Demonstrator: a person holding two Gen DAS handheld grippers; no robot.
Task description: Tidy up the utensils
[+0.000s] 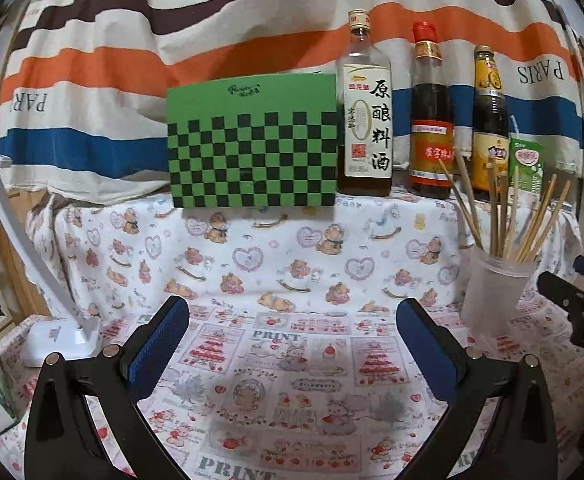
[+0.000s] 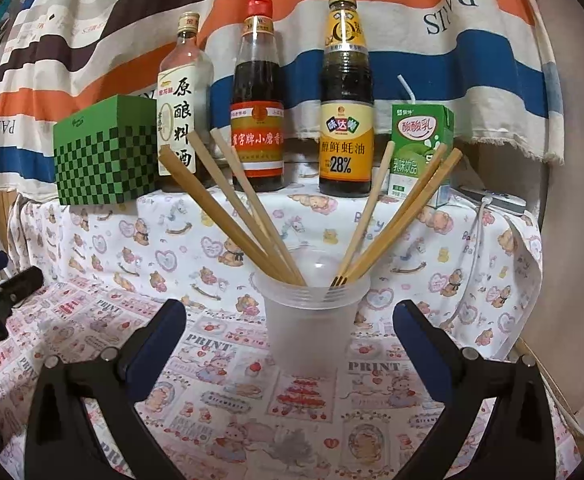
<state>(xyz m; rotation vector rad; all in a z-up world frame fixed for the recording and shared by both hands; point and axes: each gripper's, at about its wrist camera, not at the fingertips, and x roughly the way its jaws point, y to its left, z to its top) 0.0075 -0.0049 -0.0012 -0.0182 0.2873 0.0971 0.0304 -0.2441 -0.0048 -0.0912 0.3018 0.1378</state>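
A home kitchen corner: sauce bottles [image 2: 257, 96] and chopsticks [image 2: 227, 208] on a cartoon-print tablecloth [image 1: 292, 360].

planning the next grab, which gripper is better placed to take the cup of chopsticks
Right. The cup sits straight ahead between the open right gripper; for the left gripper it stands off to the side, past its right finger.

Three bottles [image 2: 257, 96] are standing in a row at the back of the table. One green checkered box [image 2: 103, 156] is sitting to their left, and one green drink carton [image 2: 420, 148] with a straw is sitting to their right. One translucent plastic cup [image 2: 310, 320] is holding six wooden chopsticks [image 2: 227, 216], three leaning left and three leaning right. Two grippers are showing.
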